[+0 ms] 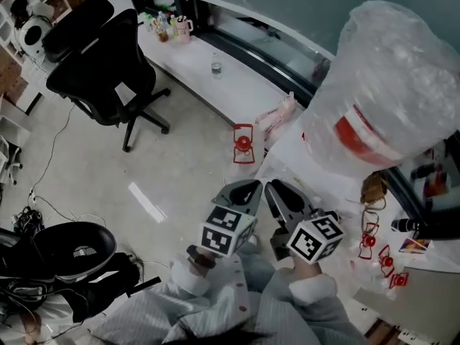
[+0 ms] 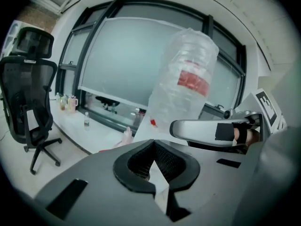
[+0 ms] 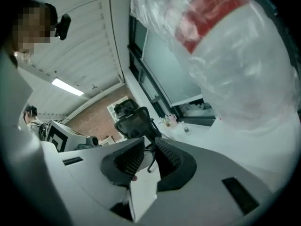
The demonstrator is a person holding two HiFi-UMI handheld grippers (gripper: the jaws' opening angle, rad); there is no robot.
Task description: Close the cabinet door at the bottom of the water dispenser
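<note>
The plastic-wrapped water bottle [image 1: 388, 85] stands on the white water dispenser [image 1: 295, 149]. The cabinet door, lower down under the bottle, is out of sight. Just before the bottle, the left claw [image 2: 151, 143] is pressed tip to tip and empty, and the right claw [image 3: 149, 145] is slightly apart and empty.
</note>
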